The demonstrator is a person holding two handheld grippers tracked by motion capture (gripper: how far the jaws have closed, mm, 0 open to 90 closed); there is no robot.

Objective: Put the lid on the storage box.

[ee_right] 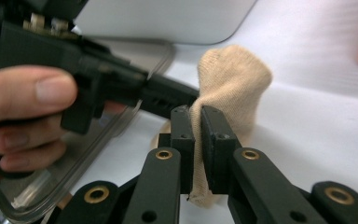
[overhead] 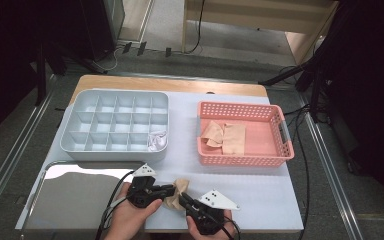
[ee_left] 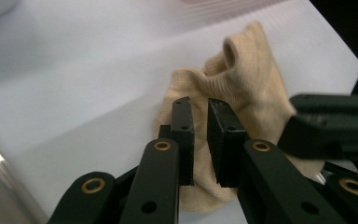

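From above, the sock lies near the tabletop's front edge, open white surface to its right; the left hand-held gripper shows a small empty gap before it; the right hand-held gripper pinches its fabric.

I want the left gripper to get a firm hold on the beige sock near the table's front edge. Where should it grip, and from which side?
Probably the bunched heel end of the beige sock, approached from the left gripper's own side, opposite the right gripper, which is already shut on the other end. That end stands raised off the white mat, and the left fingers stand slightly apart just before it.
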